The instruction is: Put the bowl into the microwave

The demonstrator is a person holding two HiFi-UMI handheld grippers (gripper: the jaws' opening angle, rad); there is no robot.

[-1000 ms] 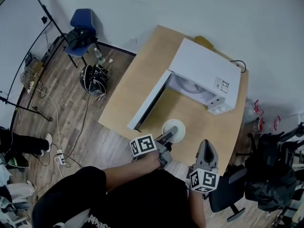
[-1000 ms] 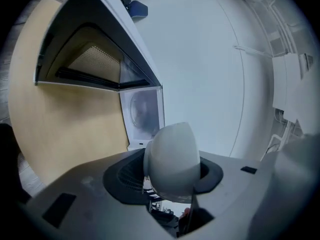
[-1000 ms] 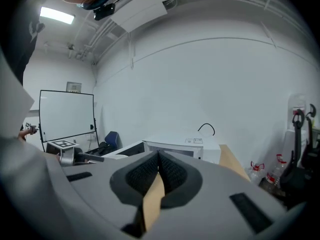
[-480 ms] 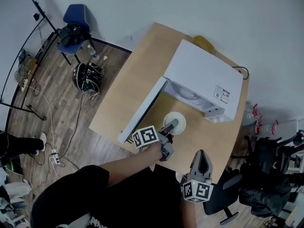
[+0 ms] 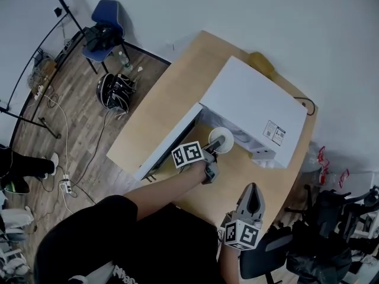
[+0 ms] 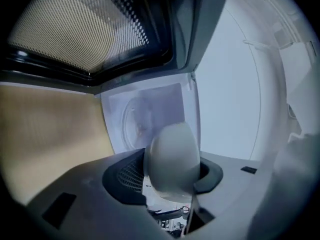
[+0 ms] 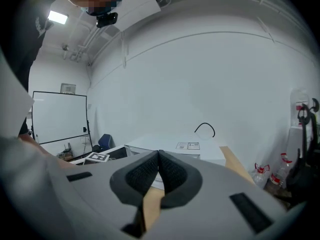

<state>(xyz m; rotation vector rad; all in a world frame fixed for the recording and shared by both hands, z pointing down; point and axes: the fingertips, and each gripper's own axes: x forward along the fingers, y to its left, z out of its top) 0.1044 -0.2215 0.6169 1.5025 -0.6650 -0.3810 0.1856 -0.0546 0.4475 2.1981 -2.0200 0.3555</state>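
A white bowl (image 5: pixel 221 139) hangs at the mouth of the white microwave (image 5: pixel 254 108), whose door (image 5: pixel 167 141) stands wide open to the left. My left gripper (image 5: pixel 214 145) is shut on the bowl's near rim. In the left gripper view the bowl (image 6: pixel 172 160) sits clamped between the dark pads, with the microwave's cavity and its glass turntable (image 6: pixel 141 121) straight ahead. My right gripper (image 5: pixel 251 201) hovers shut and empty near the table's front edge, to the right of the left arm; its pads (image 7: pixel 172 175) touch each other.
The wooden table (image 5: pixel 160 108) carries the microwave at its back right. A black cable (image 7: pixel 206 129) runs behind the microwave. On the floor to the left stand a blue chair (image 5: pixel 104 31), a dark bag (image 5: pixel 117 92) and light stands. A black office chair (image 5: pixel 325 229) is at the right.
My left gripper has carried the bowl forward from above the table in front of the door to the microwave's opening. The right gripper stays back near the table's edge.
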